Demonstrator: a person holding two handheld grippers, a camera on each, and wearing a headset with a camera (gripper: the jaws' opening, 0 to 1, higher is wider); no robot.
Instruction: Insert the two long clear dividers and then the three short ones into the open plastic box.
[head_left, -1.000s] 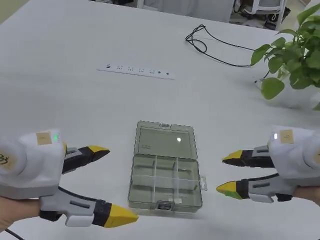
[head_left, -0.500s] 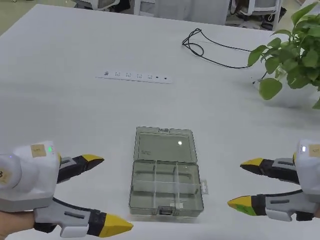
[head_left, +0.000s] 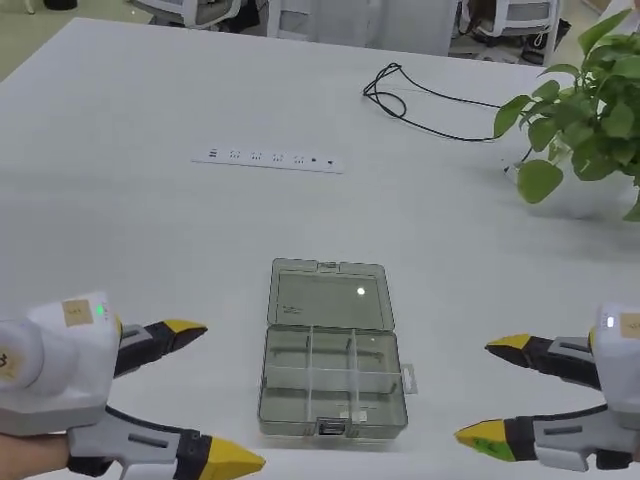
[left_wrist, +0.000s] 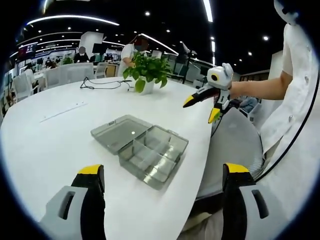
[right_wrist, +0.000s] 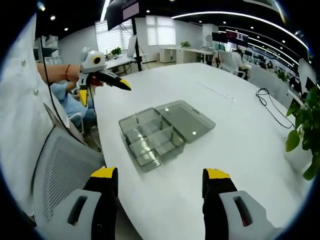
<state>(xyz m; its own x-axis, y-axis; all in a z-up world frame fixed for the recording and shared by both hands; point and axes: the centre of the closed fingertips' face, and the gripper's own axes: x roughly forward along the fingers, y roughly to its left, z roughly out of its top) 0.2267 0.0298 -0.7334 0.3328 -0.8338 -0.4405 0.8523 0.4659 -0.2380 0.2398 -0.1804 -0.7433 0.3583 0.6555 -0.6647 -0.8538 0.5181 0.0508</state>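
Note:
The clear plastic box (head_left: 333, 385) lies open on the white table, its lid (head_left: 330, 295) flat behind the tray. Clear dividers (head_left: 335, 368) stand inside the tray and split it into several compartments. My left gripper (head_left: 212, 395) hovers open to the left of the box, with nothing between its fingers. My right gripper (head_left: 490, 392) hovers open to the right, also holding nothing. The left gripper view has the box (left_wrist: 140, 147) beyond my left gripper (left_wrist: 161, 170) and the right gripper (left_wrist: 200, 110) past it. In the right gripper view the box (right_wrist: 160, 130) lies ahead of my right gripper (right_wrist: 160, 173), with the left gripper (right_wrist: 104, 92) beyond.
A white power strip (head_left: 268, 158) lies farther back on the table. A black cable (head_left: 420, 95) loops at the far side. A potted green plant (head_left: 585, 110) stands at the right rear. A mesh office chair (right_wrist: 65, 170) sits by the near table edge.
Both grippers have drawn back toward me and a little away from the box, staying open. The box has not moved; the head camera shifted slightly.

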